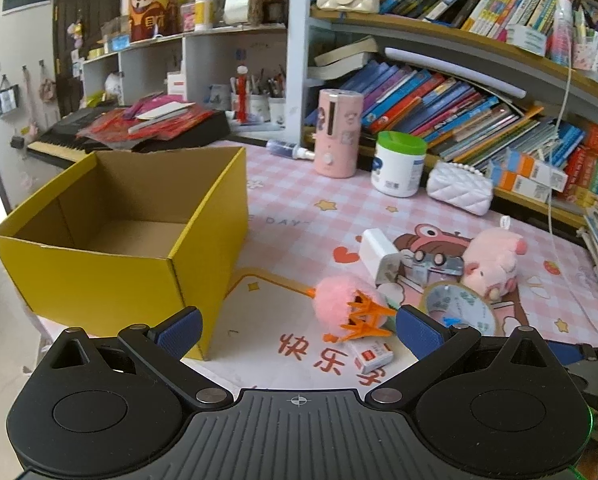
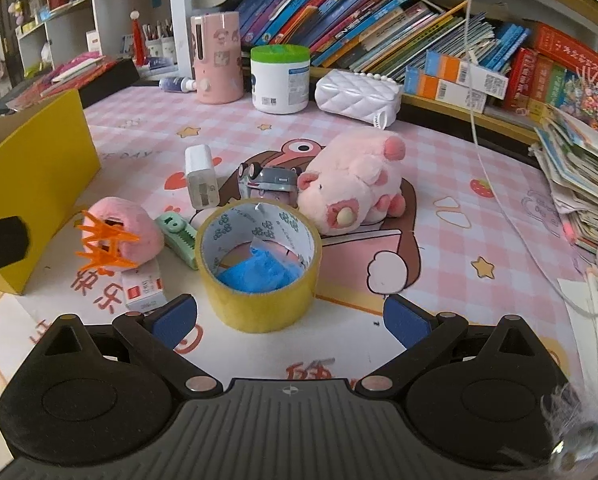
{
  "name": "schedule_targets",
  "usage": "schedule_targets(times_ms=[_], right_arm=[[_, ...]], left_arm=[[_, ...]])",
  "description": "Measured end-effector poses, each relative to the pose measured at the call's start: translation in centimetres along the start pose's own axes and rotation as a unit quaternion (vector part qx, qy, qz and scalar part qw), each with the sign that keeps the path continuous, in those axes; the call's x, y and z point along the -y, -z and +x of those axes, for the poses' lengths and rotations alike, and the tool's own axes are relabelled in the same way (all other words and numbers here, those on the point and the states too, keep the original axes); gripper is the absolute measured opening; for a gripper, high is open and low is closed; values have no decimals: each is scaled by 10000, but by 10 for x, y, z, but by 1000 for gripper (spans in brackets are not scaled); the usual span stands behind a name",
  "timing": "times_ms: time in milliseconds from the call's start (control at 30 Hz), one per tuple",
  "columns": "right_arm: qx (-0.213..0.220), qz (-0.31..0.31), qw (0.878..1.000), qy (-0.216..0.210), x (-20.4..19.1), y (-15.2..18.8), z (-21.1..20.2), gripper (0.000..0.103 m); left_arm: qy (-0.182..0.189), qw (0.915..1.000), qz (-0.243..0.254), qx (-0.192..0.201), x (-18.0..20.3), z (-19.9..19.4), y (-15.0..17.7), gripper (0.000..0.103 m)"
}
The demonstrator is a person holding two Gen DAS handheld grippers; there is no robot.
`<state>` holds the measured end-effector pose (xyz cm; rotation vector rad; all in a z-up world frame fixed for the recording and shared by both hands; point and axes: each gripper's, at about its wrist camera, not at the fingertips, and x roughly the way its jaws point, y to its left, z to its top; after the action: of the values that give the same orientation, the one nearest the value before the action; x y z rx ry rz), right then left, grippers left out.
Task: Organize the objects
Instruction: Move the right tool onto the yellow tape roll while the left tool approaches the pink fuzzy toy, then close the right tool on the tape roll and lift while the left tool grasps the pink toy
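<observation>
An empty yellow cardboard box [image 1: 111, 236] [image 2: 31, 160] stands open at the left of the desk. To its right lies a cluster: a pink fluffy ball with an orange clip [image 1: 349, 310] [image 2: 117, 236], a roll of yellow tape [image 2: 259, 264] [image 1: 461, 306] with something blue inside, a pink plush pig [image 2: 353, 182] [image 1: 493, 262], a white charger [image 2: 201, 182] [image 1: 381, 254], a small toy car [image 2: 269, 182], a green stapler-like item [image 2: 177, 238] and a small white-red box [image 1: 371, 354] [image 2: 145, 286]. My left gripper [image 1: 297, 330] is open before the fluffy ball. My right gripper [image 2: 291, 320] is open just short of the tape.
A pink cylinder [image 1: 337, 132], a green-lidded white tub [image 1: 399, 164] and a white quilted purse [image 1: 459, 186] stand at the back. Bookshelves line the rear. A keyboard with red papers [image 1: 147, 126] sits behind the box. A paper stack [image 2: 579, 184] and a hanging cord [image 2: 483, 140] are on the right.
</observation>
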<state>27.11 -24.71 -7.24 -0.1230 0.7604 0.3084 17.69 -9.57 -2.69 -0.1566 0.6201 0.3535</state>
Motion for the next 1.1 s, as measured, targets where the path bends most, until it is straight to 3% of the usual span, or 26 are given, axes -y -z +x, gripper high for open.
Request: schedule_targets(times_ms=[267, 467, 567, 800, 1100], right_arm=[[-84, -348, 9992, -164, -10, -14, 37, 101], [-231, -512, 9978, -338, -13, -18, 56, 83], [-257, -531, 9973, -430, -12, -19, 58, 81], [136, -102, 9977, -652, 12, -24, 18, 81], [449, 232, 9987, -70, 49, -19, -31, 81]], left_arm=[[-157, 9999, -11, 10, -4, 3, -3, 103], [-140, 9999, 14, -8, -4, 6, -5, 103], [-55, 10000, 31, 12, -2, 6, -6, 102], [196, 9998, 14, 73, 9, 11, -11, 102], [553, 9984, 110, -47, 42, 32, -15, 101]])
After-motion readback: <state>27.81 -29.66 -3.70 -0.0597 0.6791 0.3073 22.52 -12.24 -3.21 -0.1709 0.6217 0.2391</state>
